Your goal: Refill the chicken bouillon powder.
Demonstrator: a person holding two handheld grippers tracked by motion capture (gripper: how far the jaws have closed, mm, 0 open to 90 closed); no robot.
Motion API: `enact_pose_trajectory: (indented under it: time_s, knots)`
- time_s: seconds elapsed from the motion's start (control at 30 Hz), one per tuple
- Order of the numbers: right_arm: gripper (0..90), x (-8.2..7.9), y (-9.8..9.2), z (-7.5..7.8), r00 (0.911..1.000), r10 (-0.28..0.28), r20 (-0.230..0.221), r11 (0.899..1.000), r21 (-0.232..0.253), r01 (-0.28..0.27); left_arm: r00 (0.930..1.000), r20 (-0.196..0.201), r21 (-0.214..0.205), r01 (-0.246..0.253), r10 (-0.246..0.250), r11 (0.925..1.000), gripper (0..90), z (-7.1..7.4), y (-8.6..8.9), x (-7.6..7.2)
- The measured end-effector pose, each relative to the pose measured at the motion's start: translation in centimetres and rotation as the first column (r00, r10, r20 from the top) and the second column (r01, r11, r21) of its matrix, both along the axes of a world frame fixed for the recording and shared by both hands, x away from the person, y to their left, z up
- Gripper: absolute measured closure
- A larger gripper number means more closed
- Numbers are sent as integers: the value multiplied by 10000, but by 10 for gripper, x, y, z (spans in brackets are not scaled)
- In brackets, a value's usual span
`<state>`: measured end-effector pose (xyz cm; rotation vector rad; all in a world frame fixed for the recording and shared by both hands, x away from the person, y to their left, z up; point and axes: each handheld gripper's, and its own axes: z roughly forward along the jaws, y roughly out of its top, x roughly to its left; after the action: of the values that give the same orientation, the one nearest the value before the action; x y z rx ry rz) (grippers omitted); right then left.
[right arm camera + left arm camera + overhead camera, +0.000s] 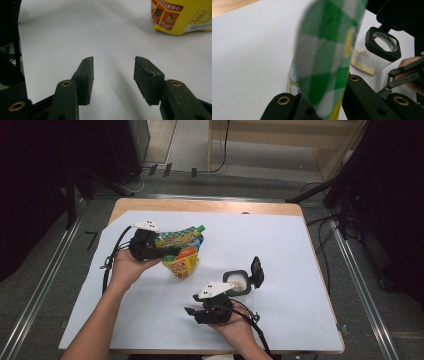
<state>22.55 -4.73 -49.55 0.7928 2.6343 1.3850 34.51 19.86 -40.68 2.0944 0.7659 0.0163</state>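
Note:
A yellow and green checked spouted pouch point(181, 254) with a green cap stands tilted at the left of the white sheet. My left gripper point(169, 252) is shut on its edge; in the left gripper view the checked pouch point(324, 57) runs up from between the black jaws of the left gripper point(324, 106). A clear container point(239, 282) with a black rim, its hinged lid point(256, 271) swung open, lies on its side near the middle, some pale powder inside point(364, 65). My right gripper point(190, 311) rests low at the front, open with nothing between its jaws point(113, 80); the pouch's yellow base point(182, 17) lies ahead of it.
A white sheet point(290, 240) covers most of the wooden table point(200, 206). Metal rails run along both sides on the floor, and cables trail from each gripper. The right half of the sheet holds nothing but the container.

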Motion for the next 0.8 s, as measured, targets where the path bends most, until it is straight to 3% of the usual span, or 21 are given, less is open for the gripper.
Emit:
enact_pose_trajectory:
  time_s: [0.23,0.37,0.8]
  knots:
    - [518,3,-2,-2,9998,-215,-12,9997,103,215,9990,-361,-223,237,-245,9995,900,19,-2,-9]
    - [520,5,-1,-4,9991,-420,67,9991,-48,420,9977,-328,-347,574,-586,9977,900,31,-3,-17]
    - [529,14,5,-2,9940,-1093,35,9939,161,1092,9909,-512,-786,1200,-1242,9897,900,60,-3,-43]
